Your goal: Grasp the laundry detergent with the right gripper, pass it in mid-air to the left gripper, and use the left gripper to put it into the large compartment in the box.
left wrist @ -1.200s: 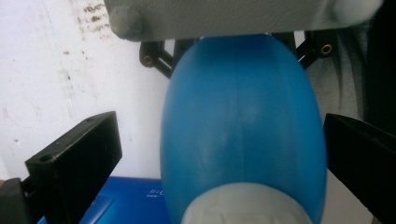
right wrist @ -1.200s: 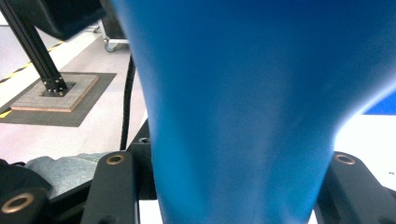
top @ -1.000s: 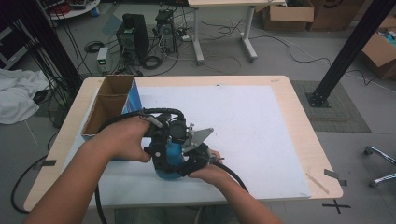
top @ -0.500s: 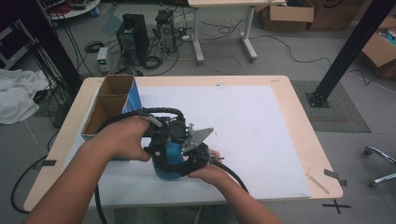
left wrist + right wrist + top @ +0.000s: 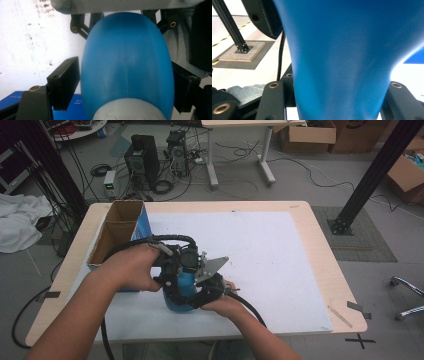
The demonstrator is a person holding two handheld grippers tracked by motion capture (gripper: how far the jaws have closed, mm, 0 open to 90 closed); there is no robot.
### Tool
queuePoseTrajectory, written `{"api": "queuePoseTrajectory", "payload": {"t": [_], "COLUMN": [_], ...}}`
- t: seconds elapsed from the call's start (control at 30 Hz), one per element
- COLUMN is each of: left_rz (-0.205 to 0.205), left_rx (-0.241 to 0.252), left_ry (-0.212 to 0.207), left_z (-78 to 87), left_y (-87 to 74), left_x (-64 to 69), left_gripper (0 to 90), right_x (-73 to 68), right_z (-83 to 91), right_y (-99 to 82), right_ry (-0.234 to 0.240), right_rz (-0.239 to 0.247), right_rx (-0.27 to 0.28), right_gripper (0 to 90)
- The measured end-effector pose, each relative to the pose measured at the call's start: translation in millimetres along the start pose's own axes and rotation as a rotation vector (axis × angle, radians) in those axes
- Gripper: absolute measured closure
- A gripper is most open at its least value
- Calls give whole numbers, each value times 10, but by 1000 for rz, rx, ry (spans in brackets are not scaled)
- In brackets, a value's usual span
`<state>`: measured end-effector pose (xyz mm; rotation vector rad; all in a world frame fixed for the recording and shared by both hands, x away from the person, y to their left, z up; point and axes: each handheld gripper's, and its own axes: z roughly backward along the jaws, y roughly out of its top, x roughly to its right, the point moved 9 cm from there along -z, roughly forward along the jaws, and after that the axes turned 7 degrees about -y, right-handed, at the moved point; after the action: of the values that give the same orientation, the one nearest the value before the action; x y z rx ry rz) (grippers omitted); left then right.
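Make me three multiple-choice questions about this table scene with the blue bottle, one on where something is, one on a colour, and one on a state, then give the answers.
1. Where does the open cardboard box stand on the table?
A. at the left edge
B. at the right edge
C. at the middle of the near edge

2. What colour is the bottle between the grippers?
A. red
B. blue
C. green

3. What is the state of the right gripper?
A. wide open over bare table
B. lying unused beside the box
C. shut on the bottle

Answers:
1. A, the high view shows the box along the table's left edge.
2. B, the left gripper view shows its rounded blue body above a white cap.
3. C, in the right gripper view its fingers press both sides of the bottle.
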<state>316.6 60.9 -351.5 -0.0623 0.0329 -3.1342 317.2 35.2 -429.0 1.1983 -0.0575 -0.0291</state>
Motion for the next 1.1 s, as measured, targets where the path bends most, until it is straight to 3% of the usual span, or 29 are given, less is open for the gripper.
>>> {"api": "queuePoseTrajectory", "payload": {"t": [0.1, 0.6, 0.67, 1.1], "left_rz": [-2, 2, -11, 35], "left_rx": [-5, -12, -9, -31], "left_ry": [-1, 9, -6, -14], "left_z": [1, 19, 26, 14], "left_y": [2, 16, 22, 4], "left_x": [1, 6, 26, 36], "left_gripper": [267, 293, 368, 384], "right_x": [-4, -3, -9, -13], "right_z": [4, 16, 15, 4], "right_y": [2, 11, 12, -9], "right_ry": [-2, -4, -3, 0], "right_rz": [0, 6, -6, 0], "right_rx": [0, 5, 6, -21], "right_gripper": [446, 446, 446, 443]}}
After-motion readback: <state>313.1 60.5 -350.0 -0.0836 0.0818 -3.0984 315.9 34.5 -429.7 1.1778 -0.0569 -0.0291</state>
